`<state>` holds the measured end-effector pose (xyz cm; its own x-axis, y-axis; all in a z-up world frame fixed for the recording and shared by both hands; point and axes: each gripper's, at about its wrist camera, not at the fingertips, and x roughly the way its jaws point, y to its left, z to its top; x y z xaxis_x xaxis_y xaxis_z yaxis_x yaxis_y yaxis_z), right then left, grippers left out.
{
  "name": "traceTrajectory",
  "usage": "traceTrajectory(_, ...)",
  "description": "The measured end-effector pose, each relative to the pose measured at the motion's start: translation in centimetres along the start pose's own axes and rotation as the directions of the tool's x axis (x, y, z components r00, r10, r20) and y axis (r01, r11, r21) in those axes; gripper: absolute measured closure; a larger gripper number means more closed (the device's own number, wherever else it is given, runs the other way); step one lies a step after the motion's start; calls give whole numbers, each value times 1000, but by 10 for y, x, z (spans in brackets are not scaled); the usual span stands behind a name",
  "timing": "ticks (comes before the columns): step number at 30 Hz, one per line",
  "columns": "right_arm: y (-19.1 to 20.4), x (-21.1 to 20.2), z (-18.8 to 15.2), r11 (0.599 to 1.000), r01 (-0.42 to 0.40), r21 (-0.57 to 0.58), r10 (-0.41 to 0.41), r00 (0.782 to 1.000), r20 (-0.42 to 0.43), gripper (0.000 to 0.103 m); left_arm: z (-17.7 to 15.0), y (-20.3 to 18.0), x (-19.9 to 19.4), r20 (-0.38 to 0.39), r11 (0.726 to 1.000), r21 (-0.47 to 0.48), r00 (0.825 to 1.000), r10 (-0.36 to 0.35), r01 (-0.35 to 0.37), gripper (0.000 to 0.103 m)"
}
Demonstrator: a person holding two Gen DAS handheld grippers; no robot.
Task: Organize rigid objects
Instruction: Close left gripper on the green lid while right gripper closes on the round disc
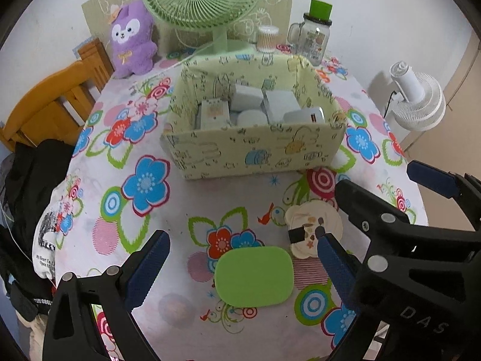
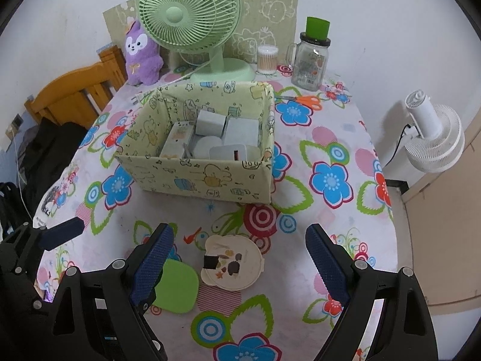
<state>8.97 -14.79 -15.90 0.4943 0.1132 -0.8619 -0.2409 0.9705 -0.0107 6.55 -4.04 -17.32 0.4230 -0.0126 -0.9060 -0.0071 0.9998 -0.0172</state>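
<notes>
A: What does the right wrist view give you that the left does not?

B: Orange-handled scissors (image 2: 303,100) on the flowered tablecloth (image 2: 330,138), just beyond the far right corner of the fabric storage box (image 2: 192,177). In the left wrist view the box hides that spot. The left view in turn shows the whole green rounded-rectangle lid (image 1: 254,276); in the right one a blue finger pad (image 2: 153,263) covers part of it.

A: Counts?

B: One box, holding about five pale items: white and grey boxes and a white power bank (image 1: 304,116) (I can't separate them for certain). One green lid, one cream round container (image 2: 233,261) with small dark pieces on top, just beside the lid. At the back, one green desk fan (image 2: 192,21), one purple plush toy (image 2: 141,57), one glass mug jar (image 2: 311,60) with a green cup on it, one cotton-swab tub (image 2: 267,59). One white fan (image 2: 433,138) stands off the table.

A: And the grippers?

B: The left gripper (image 1: 240,261) is spread wide, its fingers on either side of the green lid, gripping nothing. The right gripper (image 2: 237,263) is equally wide, empty, with the cream container between its fingers, untouched.
</notes>
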Motion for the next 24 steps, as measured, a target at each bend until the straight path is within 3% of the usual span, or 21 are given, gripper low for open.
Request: traceTrajectory(24, -7, 61, -39, 1000, 1, 5, 0, 994, -108, 12, -31, 1, 64, -144, 998, -57, 989, -20, 12, 3)
